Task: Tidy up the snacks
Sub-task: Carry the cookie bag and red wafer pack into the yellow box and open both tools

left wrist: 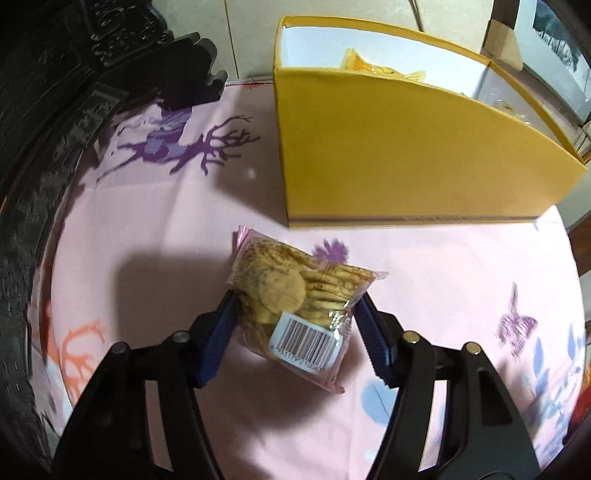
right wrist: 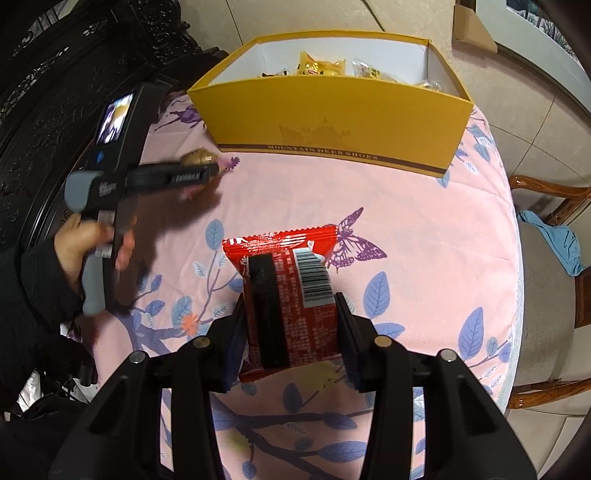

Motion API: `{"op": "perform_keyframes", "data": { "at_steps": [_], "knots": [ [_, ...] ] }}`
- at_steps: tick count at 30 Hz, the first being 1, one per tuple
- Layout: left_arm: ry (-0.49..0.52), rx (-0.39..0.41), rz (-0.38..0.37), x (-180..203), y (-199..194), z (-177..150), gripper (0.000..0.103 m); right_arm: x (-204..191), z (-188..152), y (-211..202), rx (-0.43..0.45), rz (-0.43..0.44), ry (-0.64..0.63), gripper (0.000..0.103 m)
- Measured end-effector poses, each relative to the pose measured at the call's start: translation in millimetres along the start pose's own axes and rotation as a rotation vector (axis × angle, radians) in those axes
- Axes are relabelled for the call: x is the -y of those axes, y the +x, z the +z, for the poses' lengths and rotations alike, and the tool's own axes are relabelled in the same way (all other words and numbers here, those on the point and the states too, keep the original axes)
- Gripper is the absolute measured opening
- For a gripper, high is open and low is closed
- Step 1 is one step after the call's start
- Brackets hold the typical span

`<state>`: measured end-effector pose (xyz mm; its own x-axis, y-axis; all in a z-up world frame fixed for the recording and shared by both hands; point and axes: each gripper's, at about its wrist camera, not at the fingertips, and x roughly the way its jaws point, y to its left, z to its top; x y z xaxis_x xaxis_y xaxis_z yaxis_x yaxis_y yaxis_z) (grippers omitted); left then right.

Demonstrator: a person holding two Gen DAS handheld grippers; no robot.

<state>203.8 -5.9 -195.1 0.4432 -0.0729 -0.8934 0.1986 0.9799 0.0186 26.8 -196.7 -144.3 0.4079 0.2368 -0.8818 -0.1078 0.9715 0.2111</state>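
Note:
My left gripper (left wrist: 295,306) is shut on a clear pink-edged pack of biscuits (left wrist: 291,295) with a barcode label, held above the pink tablecloth in front of the yellow box (left wrist: 388,155). My right gripper (right wrist: 290,306) is shut on a red snack packet (right wrist: 288,291) with a barcode, held above the table. The yellow box (right wrist: 332,110) stands open at the far side and holds several wrapped snacks (right wrist: 325,68). The left gripper (right wrist: 207,170) with its biscuits also shows at the left of the right wrist view, near the box's left corner.
The round table carries a pink cloth (right wrist: 406,221) printed with leaves, butterflies and a deer. Dark carved furniture (left wrist: 44,110) stands at the left. A wooden chair (right wrist: 554,295) with a blue cloth sits at the right. A cardboard box (right wrist: 476,26) lies on the floor behind.

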Motion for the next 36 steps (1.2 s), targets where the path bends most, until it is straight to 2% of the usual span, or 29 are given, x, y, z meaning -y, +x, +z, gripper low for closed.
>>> {"op": "perform_keyframes", "data": {
  "at_steps": [3, 7, 11, 15, 17, 20, 24, 28, 31, 36],
  "knots": [
    [-0.049, 0.014, -0.053, 5.3, -31.4, -20.3, 0.063, -3.6, -0.3, -2.8, 0.011, 0.002, -0.007, 0.045],
    [-0.055, -0.007, -0.089, 24.1, -63.9, -42.4, 0.063, -2.4, -2.3, 0.0, 0.006, 0.008, 0.009, 0.045],
    [-0.048, -0.009, -0.117, 39.3, -87.8, -42.8, 0.063, 0.4, 5.0, 4.2, 0.005, 0.012, 0.022, 0.045],
    [-0.041, 0.043, -0.117, 47.2, -110.1, -9.4, 0.063, 4.3, 47.3, -16.7, 0.094, -0.024, 0.003, 0.045],
    [-0.042, 0.108, -0.135, 49.5, -125.2, 16.5, 0.063, 7.3, 73.1, -33.5, 0.16, -0.035, -0.005, 0.045],
    [-0.018, 0.185, -0.122, 55.6, -142.2, 55.8, 0.063, 12.5, 115.3, -56.0, 0.244, -0.041, -0.02, 0.045],
    [-0.003, 0.252, -0.101, 62.1, -155.7, 113.4, 0.063, 22.2, 164.4, -71.2, 0.305, -0.049, -0.018, 0.045],
    [-0.007, 0.248, -0.061, 63.3, -150.1, 159.1, 0.063, 40.5, 198.6, -71.6, 0.319, -0.05, 0.057, 0.045],
    [-0.035, 0.222, -0.05, 61.2, -139.6, 179.9, 0.063, 57.4, 214.8, -60.4, 0.3, -0.045, 0.139, 0.045],
    [-0.042, 0.186, -0.041, 61.2, -119.7, 190.2, 0.063, 62.6, 229.1, -41.2, 0.274, -0.055, 0.15, 0.045]
  ]
}}
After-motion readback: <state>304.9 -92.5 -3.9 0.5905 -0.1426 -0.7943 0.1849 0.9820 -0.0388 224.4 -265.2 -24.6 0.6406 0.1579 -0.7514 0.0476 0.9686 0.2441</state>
